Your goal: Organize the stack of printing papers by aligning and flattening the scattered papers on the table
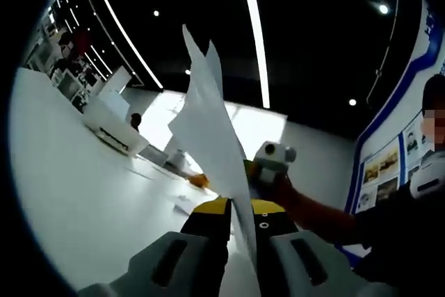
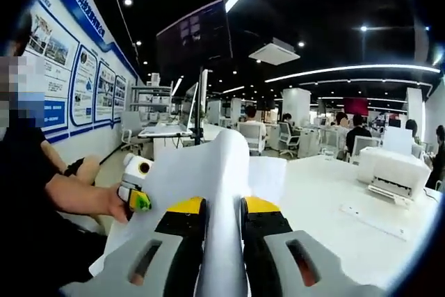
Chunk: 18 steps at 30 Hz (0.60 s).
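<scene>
A stack of white printing papers (image 1: 205, 123) stands on edge between my left gripper's (image 1: 240, 210) yellow-tipped jaws, which are shut on it; the sheets fan out unevenly at the top. In the right gripper view the same papers (image 2: 201, 172) rise between my right gripper's (image 2: 224, 206) jaws, also shut on them. Each gripper shows in the other's view: the right gripper (image 1: 272, 161) past the papers, held by a hand, and the left gripper (image 2: 134, 179) at the papers' left edge. The white table (image 2: 327, 193) lies below.
A white printer (image 2: 393, 168) sits on the table at the right, also seen as a white printer (image 1: 115, 126) far left. A thin white strip (image 2: 372, 220) lies on the table. A person in dark clothes (image 2: 28, 193) holds the grippers. Office desks and seated people are behind.
</scene>
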Each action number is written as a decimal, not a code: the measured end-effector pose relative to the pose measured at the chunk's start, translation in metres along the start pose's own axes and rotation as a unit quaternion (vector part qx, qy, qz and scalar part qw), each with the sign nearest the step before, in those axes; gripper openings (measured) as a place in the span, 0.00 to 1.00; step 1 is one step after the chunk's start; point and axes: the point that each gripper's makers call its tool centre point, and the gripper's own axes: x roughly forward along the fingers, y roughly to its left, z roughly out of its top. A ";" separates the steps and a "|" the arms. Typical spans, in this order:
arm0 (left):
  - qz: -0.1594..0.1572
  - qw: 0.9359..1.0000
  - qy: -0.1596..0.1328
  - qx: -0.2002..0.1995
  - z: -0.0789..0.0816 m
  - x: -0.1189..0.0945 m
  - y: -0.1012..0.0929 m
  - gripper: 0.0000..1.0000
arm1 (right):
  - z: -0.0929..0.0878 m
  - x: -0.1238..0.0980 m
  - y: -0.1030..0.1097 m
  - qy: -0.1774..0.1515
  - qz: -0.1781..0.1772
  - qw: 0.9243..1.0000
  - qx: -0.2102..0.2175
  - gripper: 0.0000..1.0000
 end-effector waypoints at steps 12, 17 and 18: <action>0.003 1.000 0.000 -0.001 0.000 0.000 0.001 0.13 | 0.005 0.012 0.017 -0.017 0.014 1.000 0.006 0.16; 0.004 1.000 -0.002 -0.001 0.001 -0.001 0.001 0.14 | 0.004 0.017 0.025 -0.015 0.020 1.000 0.004 0.15; 0.004 1.000 -0.002 -0.002 0.001 -0.001 0.002 0.14 | 0.004 0.017 0.026 -0.016 0.022 1.000 0.003 0.15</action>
